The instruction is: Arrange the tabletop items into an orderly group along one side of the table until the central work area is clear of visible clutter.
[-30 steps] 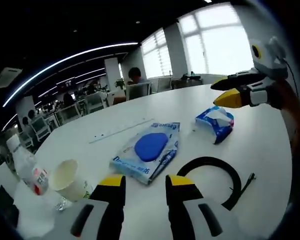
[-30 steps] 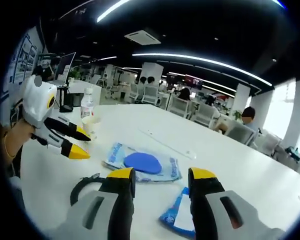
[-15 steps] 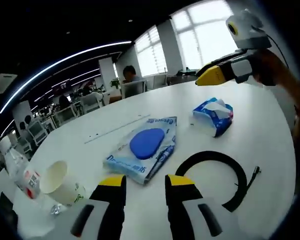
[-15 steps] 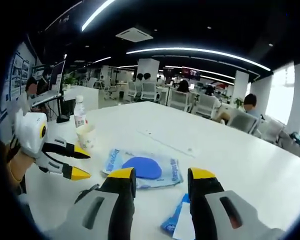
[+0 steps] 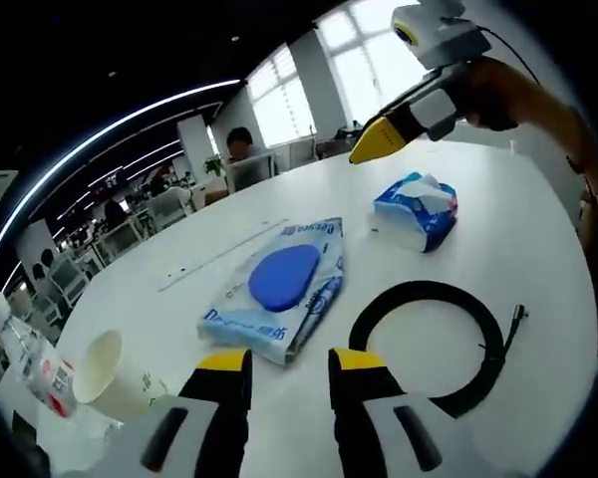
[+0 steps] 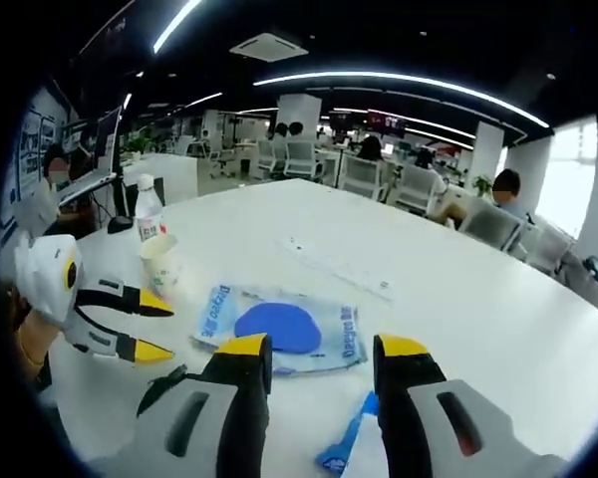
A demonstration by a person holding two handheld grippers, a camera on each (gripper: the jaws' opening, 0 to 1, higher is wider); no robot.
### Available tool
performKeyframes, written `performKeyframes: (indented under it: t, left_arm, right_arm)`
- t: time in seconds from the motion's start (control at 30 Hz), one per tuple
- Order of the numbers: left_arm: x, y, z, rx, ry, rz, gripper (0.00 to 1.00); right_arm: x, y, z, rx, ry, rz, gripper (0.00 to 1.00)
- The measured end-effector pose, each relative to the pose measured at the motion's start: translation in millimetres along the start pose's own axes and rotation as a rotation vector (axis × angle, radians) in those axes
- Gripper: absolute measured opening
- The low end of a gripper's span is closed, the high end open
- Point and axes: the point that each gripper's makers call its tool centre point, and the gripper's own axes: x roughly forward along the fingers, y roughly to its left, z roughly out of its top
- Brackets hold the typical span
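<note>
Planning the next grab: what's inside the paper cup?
The paper cup stands beside the bottle. The left gripper view looks into its mouth: pale inner wall, nothing sticking out. Its bottom is hidden by the near rim, so I cannot tell whether it holds liquid.

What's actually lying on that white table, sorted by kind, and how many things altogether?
Wipes packs: 1, the wet wipes pack with a blue lid
Tissue packs: 1, the blue tissue pack
Cables: 1, the black cable, coiled
Cups: 1, the paper cup
Bottles: 1, the plastic bottle
Strips: 1, the thin white strip
Total: 6
</note>
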Motion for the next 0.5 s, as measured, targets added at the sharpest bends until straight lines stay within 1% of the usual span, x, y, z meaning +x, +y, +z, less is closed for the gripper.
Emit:
performKeyframes:
  t: [0.1,0.2,0.4,0.5]
  left_arm:
    - [2,0.3,0.3,0.045,0.0,-0.013,0.28]
    - [3,-0.1,3.9,0.095,-0.019,-0.021,0.27]
    - [5,-1.8,6.7,0.132,-0.037,-0.055,0.26]
    - [6,-1.9,5.6,0.129,-0.037,-0.075,0.26]
  right_arm:
    - [6,1,-3.7,0.0,0.033,0.01,0.38]
    - [11,0,-4.6,0.007,0.048,0.013,0.39]
    - [19,-7,-4.1,0.075,0.067,0.011,0.4]
    - [24,-11,-6.4,0.106,0.086,0.013,0.4]
